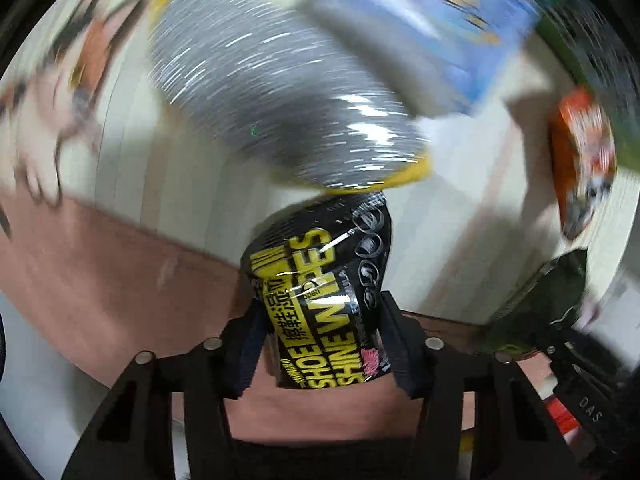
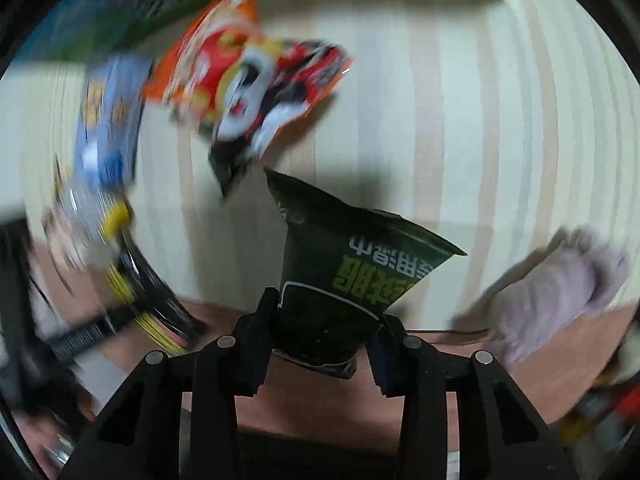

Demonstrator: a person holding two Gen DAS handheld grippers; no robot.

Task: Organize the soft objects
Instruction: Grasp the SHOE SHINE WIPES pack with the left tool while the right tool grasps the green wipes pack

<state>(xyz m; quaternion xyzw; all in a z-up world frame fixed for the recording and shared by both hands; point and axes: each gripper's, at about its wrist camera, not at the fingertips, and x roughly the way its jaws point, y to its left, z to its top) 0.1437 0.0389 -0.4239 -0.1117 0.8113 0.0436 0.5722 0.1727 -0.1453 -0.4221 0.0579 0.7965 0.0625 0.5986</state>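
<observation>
Black-and-yellow foil marks the shoe wipes pack [image 1: 320, 304], which your left gripper [image 1: 320, 340] pinches by its lower end at lower centre of the left wrist view; its long axis runs straight up the frame, away from the fingers. Your right gripper [image 2: 320, 332] likewise clamps the dark green wipes pack [image 2: 352, 264] by its narrow end, the wide end flaring toward upper right. Both packs hang over the pale striped surface [image 2: 500, 120]. Ahead of the left pack, at upper centre, lies a grey pack with yellow ends [image 1: 280, 100], seemingly touching its tip; a blue pack [image 1: 432, 28] sits beyond, at upper right. Nearest the right pack's tip is the orange-red snack bag [image 2: 248, 80], upper left. A lilac plush cloth [image 2: 560, 292] lies at the right edge. Motion blur smears every outlying item, so labels and exact contacts are uncertain.
</observation>
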